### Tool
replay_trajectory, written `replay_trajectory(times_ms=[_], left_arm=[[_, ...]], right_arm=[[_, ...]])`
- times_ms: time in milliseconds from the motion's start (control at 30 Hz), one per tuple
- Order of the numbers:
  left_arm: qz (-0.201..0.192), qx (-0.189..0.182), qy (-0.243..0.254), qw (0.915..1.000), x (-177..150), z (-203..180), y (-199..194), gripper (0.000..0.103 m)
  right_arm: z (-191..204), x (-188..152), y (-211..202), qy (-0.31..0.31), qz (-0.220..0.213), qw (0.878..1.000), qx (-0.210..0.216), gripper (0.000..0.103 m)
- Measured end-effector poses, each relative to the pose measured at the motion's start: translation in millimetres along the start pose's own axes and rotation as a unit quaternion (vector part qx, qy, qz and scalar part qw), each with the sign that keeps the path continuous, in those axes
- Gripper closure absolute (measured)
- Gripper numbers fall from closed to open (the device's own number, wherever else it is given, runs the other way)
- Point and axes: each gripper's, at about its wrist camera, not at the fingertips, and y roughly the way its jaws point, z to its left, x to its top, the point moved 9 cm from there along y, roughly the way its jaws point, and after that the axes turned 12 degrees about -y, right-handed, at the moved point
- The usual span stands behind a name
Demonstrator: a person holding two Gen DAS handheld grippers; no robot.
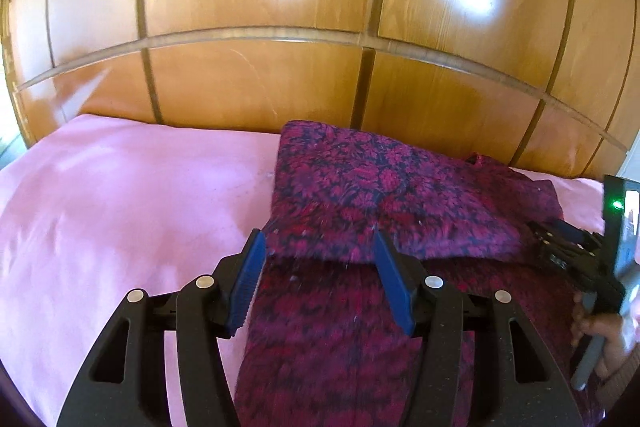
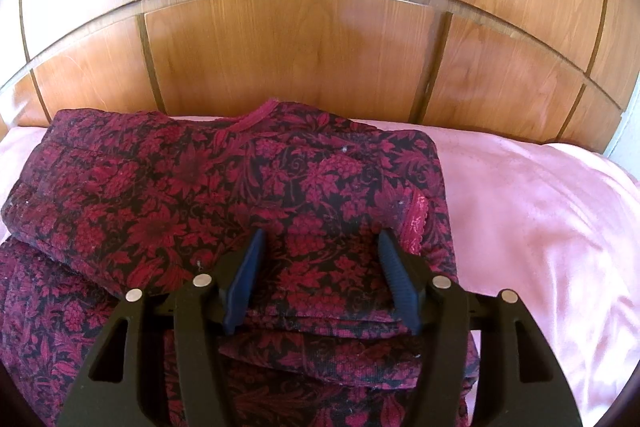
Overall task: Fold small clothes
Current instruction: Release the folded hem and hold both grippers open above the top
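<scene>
A dark red floral garment [image 1: 384,195] lies partly folded on a pink bedsheet [image 1: 120,211], its upper part doubled back over the lower part. It also fills the right wrist view [image 2: 208,187], neckline at the far edge. My left gripper [image 1: 318,241] is open just above the folded edge, at the garment's left side. My right gripper [image 2: 320,239] is open over the folded layers, with nothing between its blue pads [image 2: 244,279]. The right gripper also shows at the right edge of the left wrist view [image 1: 560,239], held by a hand.
A glossy wooden headboard [image 1: 320,67] rises right behind the bed, also in the right wrist view [image 2: 300,47]. Pink sheet [image 2: 540,227] stretches to the right of the garment and to its left in the left wrist view.
</scene>
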Motion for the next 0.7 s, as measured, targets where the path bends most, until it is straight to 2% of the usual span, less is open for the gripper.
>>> replay_trajectory(times_ms=[367, 400, 467, 567, 700], left_arm=[[-0.008, -0.003, -0.007, 0.9999, -21.7, 13.4, -45.4, 0.048], [-0.008, -0.002, -0.006, 0.9999, -23.9, 14.2, -47.9, 0.048], [-0.006, -0.003, -0.005, 1.0, -28.5, 16.1, -51.7, 0.048], [-0.004, -0.001, -0.004, 1.0, -34.6, 20.2, -55.8, 0.048], [0.003, 0.001, -0.006, 1.0, -42.7, 25.0, -58.5, 0.048]], right_arm=[[4.5, 2.5, -3.5, -0.026, 0.009, 0.999, -0.039, 0.038], [4.6, 3.5, -4.8, -0.03, 0.011, 0.999, -0.045, 0.036], [1.4, 4.5, -8.2, -0.027, 0.016, 0.998, -0.062, 0.022], [-4.7, 2.8, -14.2, -0.001, 0.021, 0.998, -0.053, 0.014], [-9.8, -3.8, -29.2, 0.023, 0.017, 0.999, -0.038, 0.011]])
